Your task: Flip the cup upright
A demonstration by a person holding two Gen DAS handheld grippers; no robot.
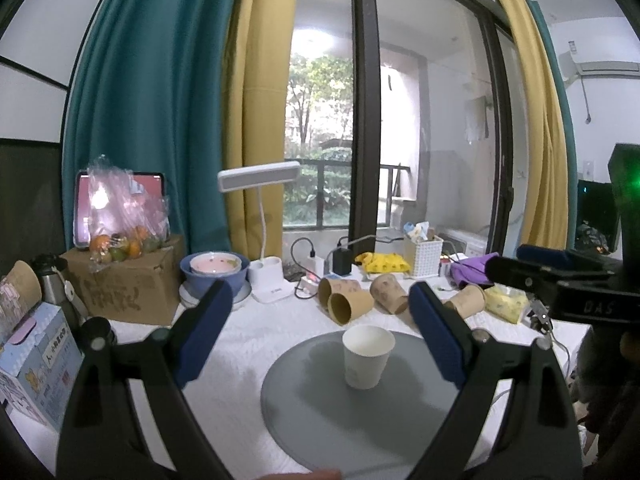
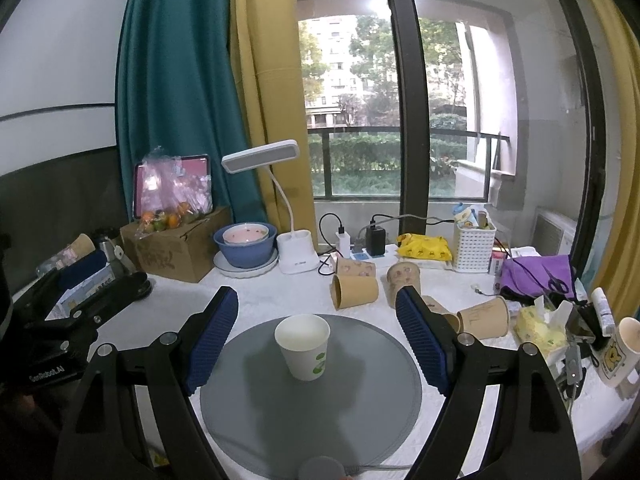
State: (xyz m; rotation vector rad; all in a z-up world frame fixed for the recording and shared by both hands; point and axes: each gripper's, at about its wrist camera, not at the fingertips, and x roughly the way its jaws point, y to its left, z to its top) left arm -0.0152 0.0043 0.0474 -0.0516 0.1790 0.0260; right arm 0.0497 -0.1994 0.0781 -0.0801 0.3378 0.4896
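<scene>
A white table (image 2: 256, 300) carries a round grey mat (image 2: 312, 412). On the mat the white cup (image 2: 304, 352) stands upright, mouth up, free of both tools. The left gripper (image 1: 320, 332) and right gripper (image 2: 316, 336) hang just short of it, fingers spread wide, holding nothing. Brown cups (image 2: 354, 290) lie tipped behind the mat.

A white-clothed table (image 2: 256, 296) carries a grey round mat (image 2: 256, 400) and tipped brown cups (image 2: 356, 290).

"GenRobot.AI" on left gripper (image 2: 60, 296) body; "DAS" on right gripper (image 1: 532, 268).
</scene>
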